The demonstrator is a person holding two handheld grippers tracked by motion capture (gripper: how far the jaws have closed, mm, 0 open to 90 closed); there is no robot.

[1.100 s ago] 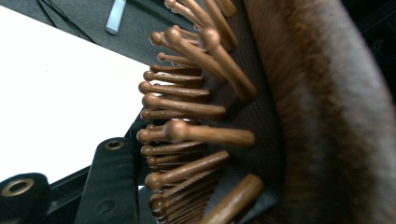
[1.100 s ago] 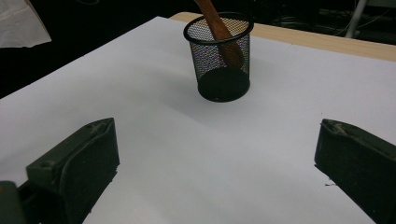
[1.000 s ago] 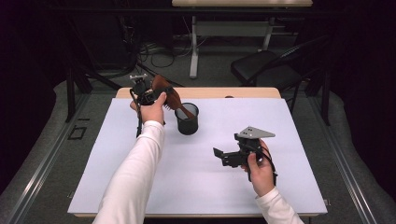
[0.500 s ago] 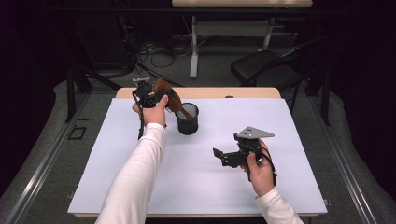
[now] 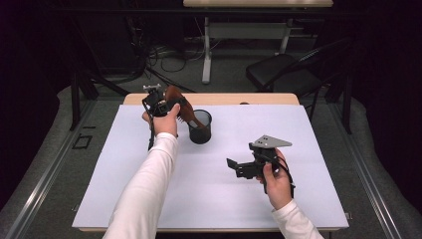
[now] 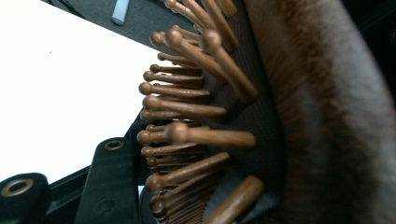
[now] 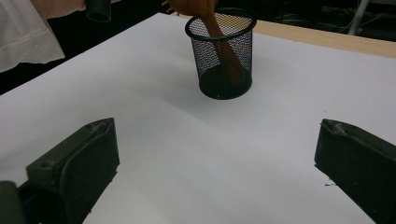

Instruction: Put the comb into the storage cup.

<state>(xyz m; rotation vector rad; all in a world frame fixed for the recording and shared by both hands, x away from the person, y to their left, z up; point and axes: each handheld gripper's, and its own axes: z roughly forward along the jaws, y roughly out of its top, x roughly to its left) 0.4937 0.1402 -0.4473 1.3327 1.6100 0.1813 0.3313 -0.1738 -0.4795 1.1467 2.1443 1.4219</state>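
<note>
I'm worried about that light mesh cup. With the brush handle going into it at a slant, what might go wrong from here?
1. The brush leans with its handle inside the cup; pushing sideways may tip the cup, since nothing steadies it.
2. The left gripper grips the bristled head; on release the head-heavy brush could topple the cup.
3. The right gripper is open and apart from the cup, too far to catch it.
</note>
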